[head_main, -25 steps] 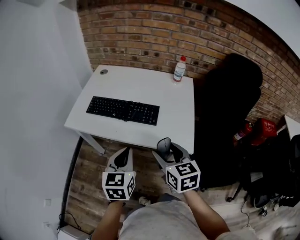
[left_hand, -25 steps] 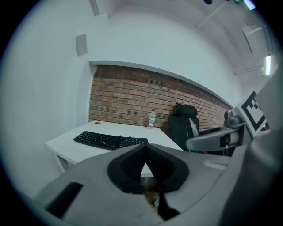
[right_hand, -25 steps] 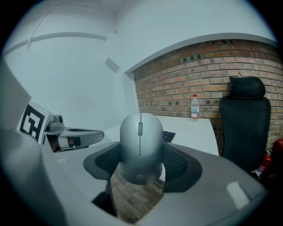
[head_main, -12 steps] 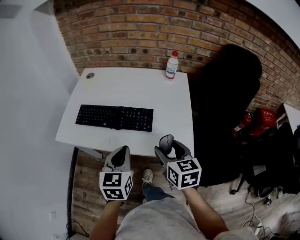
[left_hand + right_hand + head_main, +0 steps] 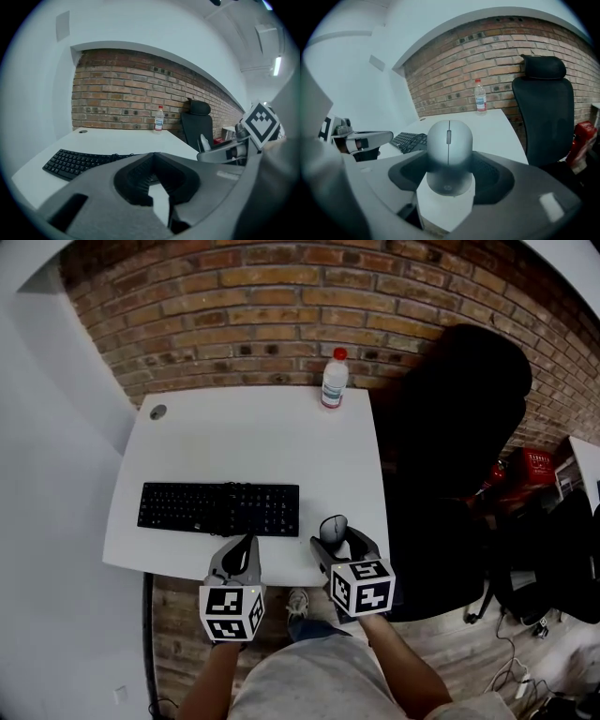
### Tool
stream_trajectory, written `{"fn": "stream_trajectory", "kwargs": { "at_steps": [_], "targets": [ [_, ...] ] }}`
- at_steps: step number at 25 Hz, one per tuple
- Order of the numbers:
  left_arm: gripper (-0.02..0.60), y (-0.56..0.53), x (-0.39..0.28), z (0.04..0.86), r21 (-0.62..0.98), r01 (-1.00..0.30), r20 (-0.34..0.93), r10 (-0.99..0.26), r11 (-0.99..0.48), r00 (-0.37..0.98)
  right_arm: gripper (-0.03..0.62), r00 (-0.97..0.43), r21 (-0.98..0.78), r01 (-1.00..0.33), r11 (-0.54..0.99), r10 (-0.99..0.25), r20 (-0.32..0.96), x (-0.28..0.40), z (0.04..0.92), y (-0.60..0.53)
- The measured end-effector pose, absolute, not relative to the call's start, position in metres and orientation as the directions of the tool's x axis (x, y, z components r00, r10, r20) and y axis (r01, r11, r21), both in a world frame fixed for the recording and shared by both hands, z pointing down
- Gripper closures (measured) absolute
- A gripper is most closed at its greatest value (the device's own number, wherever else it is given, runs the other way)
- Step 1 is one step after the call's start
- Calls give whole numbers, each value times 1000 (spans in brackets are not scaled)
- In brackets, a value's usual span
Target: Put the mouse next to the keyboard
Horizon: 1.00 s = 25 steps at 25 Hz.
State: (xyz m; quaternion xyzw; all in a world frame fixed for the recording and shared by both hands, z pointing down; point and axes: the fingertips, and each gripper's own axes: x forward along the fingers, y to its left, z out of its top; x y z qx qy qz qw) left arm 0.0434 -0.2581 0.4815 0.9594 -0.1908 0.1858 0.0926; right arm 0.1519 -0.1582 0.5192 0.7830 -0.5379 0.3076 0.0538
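Observation:
A black keyboard lies on the left half of the white desk, near its front edge. My right gripper is shut on a grey mouse and hovers over the desk's front edge, just right of the keyboard's right end. In the right gripper view the mouse sits upright between the jaws, with the keyboard beyond to the left. My left gripper is shut and holds nothing, just in front of the keyboard.
A clear bottle with a red cap stands at the desk's back edge by the brick wall. A black office chair stands close to the desk's right side. A cable grommet is at the back left corner. Red items lie on the floor at the right.
Both grippers have come forward from above the floor to the desk's front edge. The mouse stays in the right gripper, and the desk now looks closer.

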Motion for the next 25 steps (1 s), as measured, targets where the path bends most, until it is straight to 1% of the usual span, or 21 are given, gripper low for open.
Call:
{"fn": "stream_trajectory", "kwargs": {
  "at_steps": [7, 12, 20, 25],
  "targets": [
    [588, -287, 88, 493, 108, -363, 429, -286, -925, 857, 295, 258, -266, -824, -500, -749, 611, 194, 546, -175],
    [588, -302, 116, 497, 95, -330, 446, -256, -939, 858, 295, 256, -273, -788, -552, -697, 669, 211, 568, -181],
    [588, -321, 133, 508, 120, -304, 465, -217, -945, 858, 295, 237, -256, -754, -605, -614, 753, 222, 585, -186],
    [588, -334, 138, 513, 152, -256, 467, -159, -955, 870, 295, 251, -225, -731, -644, -560, 790, 224, 592, -193]
  ]
}}
